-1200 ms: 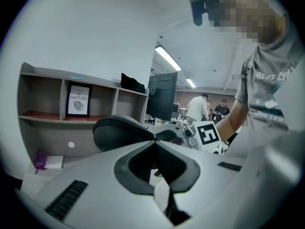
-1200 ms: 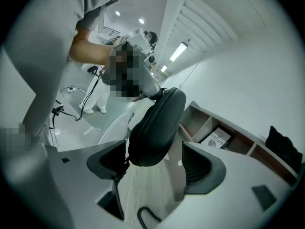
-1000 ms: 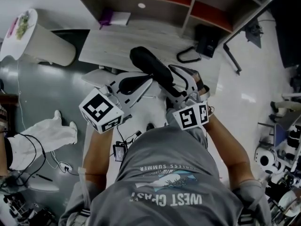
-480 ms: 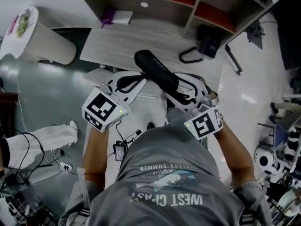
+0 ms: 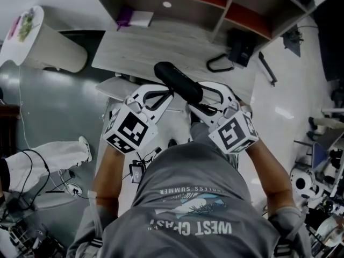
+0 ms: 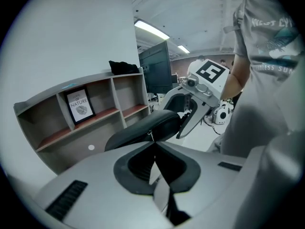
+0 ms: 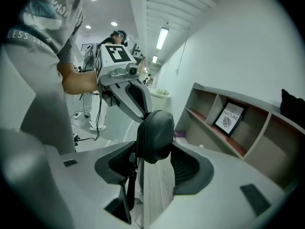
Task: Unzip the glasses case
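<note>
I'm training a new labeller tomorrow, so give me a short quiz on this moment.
1. True or false: the black oblong zipped glasses case lies flat on the pale wooden desk.
2. The left gripper's shut tips pinch: A) a small metal zip pull B) a strap C) a pen.
3. Which gripper clamps the case's end?
Key: 1 false, it is held in the air. 2 A. 3 the right gripper, whose jaws have just been closing on it.

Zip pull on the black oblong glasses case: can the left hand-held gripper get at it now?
Probably yes: the small metal zip pull sits right at the left hand-held gripper's shut tips, nothing between. Whether it is already pinched, I cannot tell.
</note>
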The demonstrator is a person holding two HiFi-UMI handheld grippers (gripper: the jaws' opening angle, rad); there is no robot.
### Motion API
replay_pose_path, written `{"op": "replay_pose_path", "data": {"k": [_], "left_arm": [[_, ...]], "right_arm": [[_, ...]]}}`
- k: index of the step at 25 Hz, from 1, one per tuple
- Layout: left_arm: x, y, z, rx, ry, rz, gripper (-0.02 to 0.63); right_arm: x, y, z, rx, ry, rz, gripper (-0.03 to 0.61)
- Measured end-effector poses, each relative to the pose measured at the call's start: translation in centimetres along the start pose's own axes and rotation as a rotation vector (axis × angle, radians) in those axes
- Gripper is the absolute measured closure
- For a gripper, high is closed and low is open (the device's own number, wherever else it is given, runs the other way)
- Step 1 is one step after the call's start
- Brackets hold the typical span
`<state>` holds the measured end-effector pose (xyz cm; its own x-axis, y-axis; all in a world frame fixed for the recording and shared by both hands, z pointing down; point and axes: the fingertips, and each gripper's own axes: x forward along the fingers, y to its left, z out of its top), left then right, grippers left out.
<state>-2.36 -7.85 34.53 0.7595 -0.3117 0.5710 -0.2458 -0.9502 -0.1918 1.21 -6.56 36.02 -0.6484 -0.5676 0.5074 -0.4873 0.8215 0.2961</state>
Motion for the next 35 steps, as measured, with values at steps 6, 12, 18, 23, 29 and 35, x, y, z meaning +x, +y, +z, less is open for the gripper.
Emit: {"op": "replay_pose_path", "data": {"k": [6, 12, 18, 23, 29, 35], "left_arm": [[0.7, -0.3, -1.4, 0.124, 0.126, 0.017, 0.615], [0.7, -1.1, -0.9, 0.032, 0.047, -0.122, 0.613], [2.2, -1.6, -0.7, 0.057, 0.068, -0.128, 0.612], [3.8, -2.7, -0.7, 0.036, 0.050, -0.155, 0.606], [7.3, -1.1, -3.7, -0.030, 0.081, -0.138, 0.606], [10.6, 0.9, -5.9, -0.110, 0.107, -0.127, 0.604]], "right_arm": [[1.0, 0.3, -1.0, -0.026, 0.067, 0.047, 0.342], [1.9, 0.1, -1.0, -0.057, 0.101, 0.076, 0.345], [3.1, -0.6, -1.9, -0.089, 0.165, 0.083, 0.347], [4.0, -1.0, -3.7, -0.144, 0.247, 0.058, 0.350], [5.5, -2.0, -7.5, -0.080, 0.275, 0.053, 0.352], [6.8, -4.1, -10.8, -0.083, 0.268, 0.033, 0.353]]}}
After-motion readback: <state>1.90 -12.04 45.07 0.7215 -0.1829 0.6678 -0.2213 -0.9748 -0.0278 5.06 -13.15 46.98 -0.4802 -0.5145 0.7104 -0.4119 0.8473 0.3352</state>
